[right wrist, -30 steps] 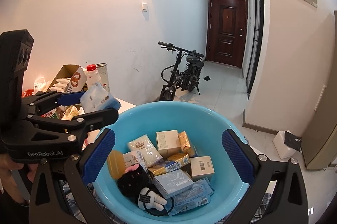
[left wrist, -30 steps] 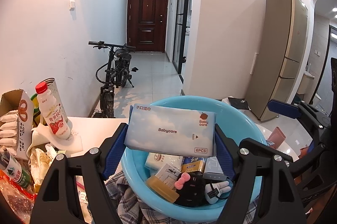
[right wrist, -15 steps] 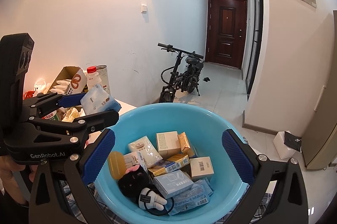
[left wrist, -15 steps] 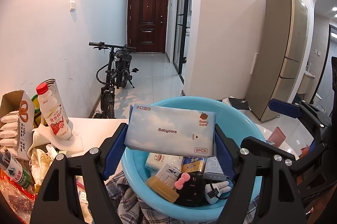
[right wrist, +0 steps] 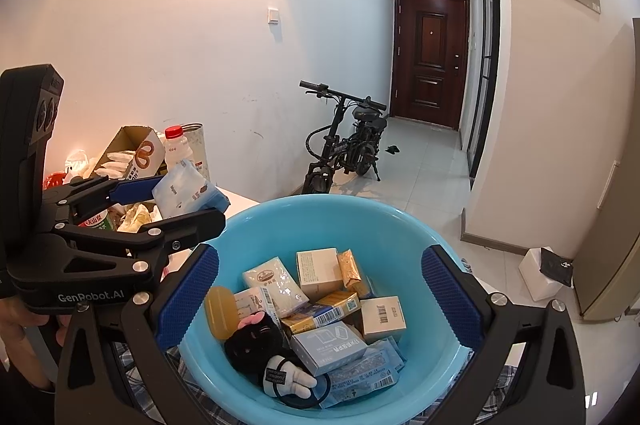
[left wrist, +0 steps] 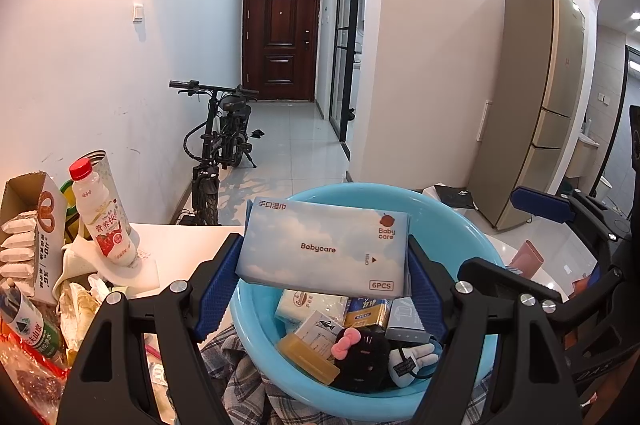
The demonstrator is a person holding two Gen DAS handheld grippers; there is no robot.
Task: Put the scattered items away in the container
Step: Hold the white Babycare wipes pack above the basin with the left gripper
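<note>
My left gripper (left wrist: pixel 326 277) is shut on a light blue Babycare wipes pack (left wrist: pixel 324 249) and holds it above the near-left rim of the blue basin (left wrist: pixel 448 225). The pack also shows in the right wrist view (right wrist: pixel 184 191), left of the basin (right wrist: pixel 304 221). The basin holds several small boxes, a tissue pack (right wrist: pixel 274 283), an amber soap bar (right wrist: pixel 220 311) and a black plush toy (right wrist: pixel 252 341). My right gripper (right wrist: pixel 318 299) is open and empty, its jaws spread wide over the basin.
A milk bottle with a red cap (left wrist: pixel 102 217), an open snack carton (left wrist: pixel 34 225), a green-label bottle (left wrist: pixel 26 325) and wrappers crowd the white table (left wrist: pixel 184 245) at left. A plaid cloth (left wrist: pixel 236 373) lies under the basin. A bike (left wrist: pixel 218 145) stands in the hallway.
Both views have dropped slightly. The left gripper still holds the wipes pack over the basin's edge; the right gripper stays open over the basin.
</note>
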